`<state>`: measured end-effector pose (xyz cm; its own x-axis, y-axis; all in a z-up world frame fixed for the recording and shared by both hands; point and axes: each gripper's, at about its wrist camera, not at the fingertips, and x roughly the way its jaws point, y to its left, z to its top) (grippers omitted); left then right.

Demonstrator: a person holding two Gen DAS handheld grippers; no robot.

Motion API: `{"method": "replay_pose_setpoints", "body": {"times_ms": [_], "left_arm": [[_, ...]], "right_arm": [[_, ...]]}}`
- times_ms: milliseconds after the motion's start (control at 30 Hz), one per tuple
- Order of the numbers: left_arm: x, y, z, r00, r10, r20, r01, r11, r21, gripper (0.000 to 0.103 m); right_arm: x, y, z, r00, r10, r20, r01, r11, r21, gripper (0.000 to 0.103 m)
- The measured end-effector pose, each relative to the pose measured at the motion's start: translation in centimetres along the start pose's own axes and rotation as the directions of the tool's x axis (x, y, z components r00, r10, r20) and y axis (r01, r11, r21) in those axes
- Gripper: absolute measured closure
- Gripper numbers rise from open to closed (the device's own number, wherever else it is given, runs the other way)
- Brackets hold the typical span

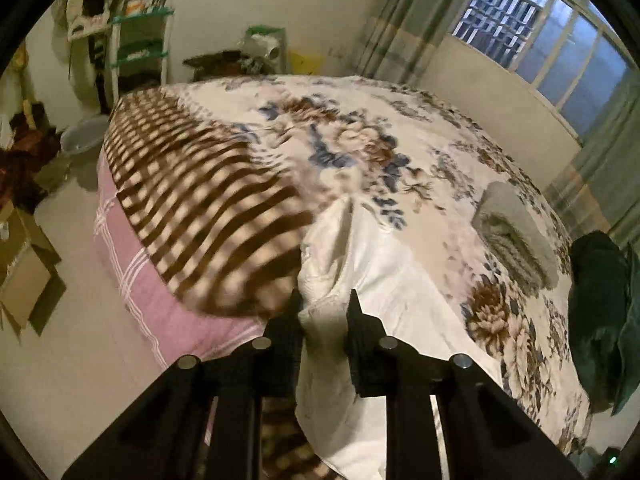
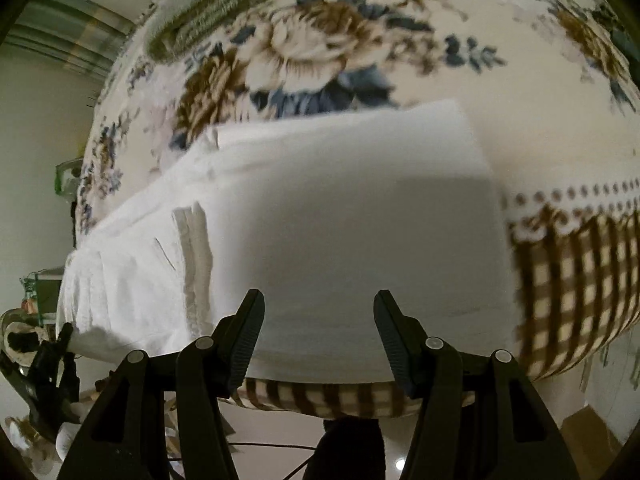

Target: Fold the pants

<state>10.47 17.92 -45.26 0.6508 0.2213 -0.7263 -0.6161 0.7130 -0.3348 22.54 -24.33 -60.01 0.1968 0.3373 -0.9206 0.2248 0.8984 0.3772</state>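
White pants [image 2: 320, 232], soft, light and limp, spread along near edge of floral bed [image 1: 400, 120]; waistband bunched between left gripper [image 1: 325, 300] fingers, clamped. Right gripper [image 2: 319, 300] fingers apart above hem, best pinched there.

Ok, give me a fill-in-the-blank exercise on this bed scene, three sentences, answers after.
1. The left hand-held gripper is pinching the ____ cotton pants.
2. The right hand-held gripper hovers over the pants with its jaws ____.
3. The folded grey towel lies on the ____-patterned bedspread.

Missing words: white; open; flower
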Motion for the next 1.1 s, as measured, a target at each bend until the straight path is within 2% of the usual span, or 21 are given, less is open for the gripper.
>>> {"method": "replay_pose_setpoints", "body": {"times_ms": [133, 200, 267, 367, 467, 500, 633, 733, 800, 867, 933, 967, 1000, 1033, 1067, 1100], "left_arm": [[-1.0, -2.1, -0.4, 0.999, 0.001, 0.041, -0.001, 1.000, 0.018, 0.089], [-2.2, -3.9, -0.8, 0.997, -0.028, 0.069, 0.025, 0.999, 0.039, 0.089], [-4.3, -7.3, -1.7, 0.992, -0.084, 0.096, 0.073, 0.991, 0.116, 0.089], [-7.0, -12.5, -4.5, 0.978, -0.194, 0.078, 0.171, 0.957, 0.233, 0.090], [-9.1, -17.5, -8.5, 0.958, -0.288, 0.013, 0.267, 0.904, 0.334, 0.090], [-9.7, -19.5, -10.6, 0.947, -0.320, -0.026, 0.307, 0.879, 0.365, 0.090], [-9.8, -24.4, -18.1, 0.912, -0.373, -0.170, 0.409, 0.810, 0.421, 0.090], [-8.3, -27.3, -23.8, 0.890, -0.362, -0.278, 0.454, 0.763, 0.459, 0.090], [-7.0, -28.9, -27.3, 0.875, -0.330, -0.354, 0.474, 0.732, 0.488, 0.089], [-5.7, -29.9, -29.7, 0.875, -0.261, -0.407, 0.458, 0.719, 0.523, 0.088], [-4.4, -30.5, -31.1, 0.867, -0.174, -0.467, 0.438, 0.714, 0.546, 0.084], [-4.5, -30.9, -31.3, 0.860, -0.161, -0.484, 0.440, 0.715, 0.544, 0.083], [-4.7, -30.9, -31.0, 0.850, -0.162, -0.501, 0.448, 0.723, 0.526, 0.080], [-5.1, -30.8, -30.1, 0.834, -0.189, -0.518, 0.471, 0.733, 0.491, 0.077], [-5.8, -30.8, -29.2, 0.828, -0.208, -0.520, 0.484, 0.733, 0.478, 0.070], [-6.8, -31.1, -27.9, 0.828, -0.215, -0.519, 0.491, 0.725, 0.483, 0.042]], "right_arm": [[-2.2, -2.3, 1.5, 1.000, 0.023, 0.021, -0.022, 1.000, -0.010, 0.044], [-3.1, -3.3, 1.9, 0.999, 0.026, 0.041, -0.025, 1.000, -0.008, 0.044], [-3.6, -4.3, 2.3, 0.998, 0.030, 0.047, -0.030, 1.000, -0.002, 0.044], [-3.9, -6.1, 2.9, 0.998, 0.039, 0.052, -0.040, 0.999, 0.013, 0.044], [-3.6, -8.2, 3.3, 0.998, 0.045, 0.050, -0.047, 0.998, 0.047, 0.044], [-3.7, -9.1, 3.4, 0.998, 0.044, 0.050, -0.047, 0.997, 0.060, 0.044], [-4.1, -13.0, 3.8, 0.998, 0.031, 0.050, -0.036, 0.995, 0.097, 0.044], [-4.5, -16.1, 3.9, 0.999, 0.001, 0.043, -0.005, 0.994, 0.108, 0.044], [-4.4, -18.7, 3.8, 0.999, -0.026, 0.026, 0.022, 0.993, 0.114, 0.044], [-4.3, -21.4, 3.6, 0.999, -0.040, 0.002, 0.039, 0.991, 0.125, 0.044], [-4.2, -23.5, 3.5, 0.999, -0.037, -0.017, 0.038, 0.992, 0.124, 0.044], [-4.2, -24.4, 3.4, 0.999, -0.028, -0.025, 0.031, 0.992, 0.125, 0.043], [-4.2, -25.0, 3.3, 0.999, -0.017, -0.028, 0.021, 0.992, 0.128, 0.037], [-4.4, -25.8, 3.2, 1.000, 0.006, -0.027, -0.002, 0.990, 0.138, 0.034], [-4.5, -26.1, 3.2, 0.999, 0.027, -0.024, -0.023, 0.989, 0.145, 0.031], [-4.7, -26.6, 3.2, 0.998, 0.067, -0.015, -0.064, 0.985, 0.158, 0.026]]}}
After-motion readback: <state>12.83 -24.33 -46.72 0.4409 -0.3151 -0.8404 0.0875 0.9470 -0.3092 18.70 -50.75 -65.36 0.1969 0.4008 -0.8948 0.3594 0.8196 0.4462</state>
